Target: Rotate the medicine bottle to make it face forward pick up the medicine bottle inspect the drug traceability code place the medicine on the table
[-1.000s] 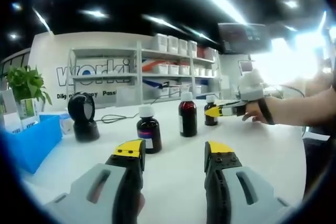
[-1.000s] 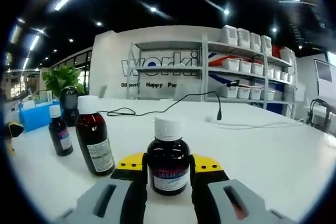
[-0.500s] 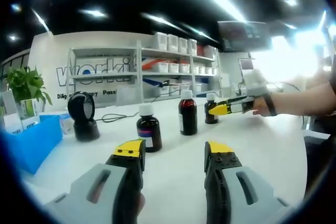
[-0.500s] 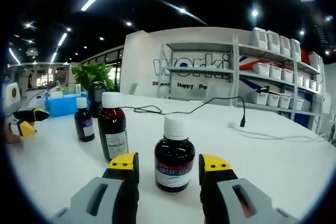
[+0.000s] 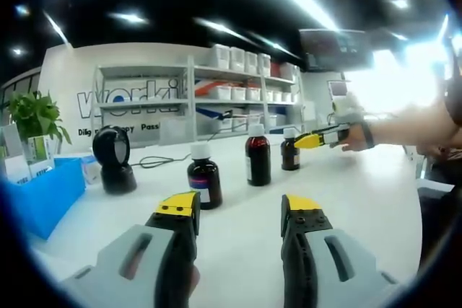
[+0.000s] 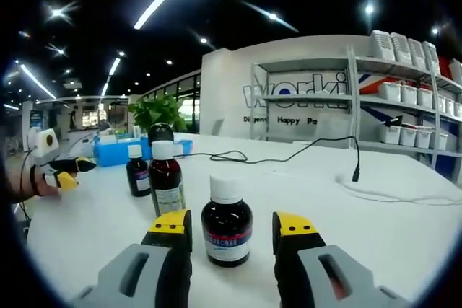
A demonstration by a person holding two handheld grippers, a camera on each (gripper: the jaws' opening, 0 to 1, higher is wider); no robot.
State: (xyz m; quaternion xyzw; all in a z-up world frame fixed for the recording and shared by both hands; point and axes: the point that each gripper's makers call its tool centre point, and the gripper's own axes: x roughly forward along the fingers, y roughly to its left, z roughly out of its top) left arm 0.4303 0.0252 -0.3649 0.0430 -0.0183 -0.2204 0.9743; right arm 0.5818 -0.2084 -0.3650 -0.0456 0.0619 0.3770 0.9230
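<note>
Three dark medicine bottles with white caps stand on the white table [image 5: 346, 200]. In the right gripper view the small bottle [image 6: 227, 223] stands upright between my right gripper's [image 6: 231, 239] yellow tips, label towards the camera; the jaws are open and clear of it. The tall bottle [image 6: 166, 179] and another small bottle [image 6: 138, 172] stand to its left. In the left gripper view my left gripper [image 5: 240, 210] hovers open and holds nothing, short of the nearest bottle [image 5: 204, 177]. The tall bottle [image 5: 258, 155] and far bottle [image 5: 290, 151] follow, with the right gripper [image 5: 317, 140] beside the far one.
A black scanner [image 5: 114, 161] and a blue bin [image 5: 43, 194] sit at the left, with a plant [image 5: 32, 115] behind. A black cable [image 6: 289, 156] trails across the table. Shelves with white boxes [image 5: 238, 77] line the back wall. The left gripper [image 6: 61, 172] and a hand appear at far left.
My right gripper opened off the small bottle and drew back a little, leaving it standing on the table. The left gripper has stayed still.
</note>
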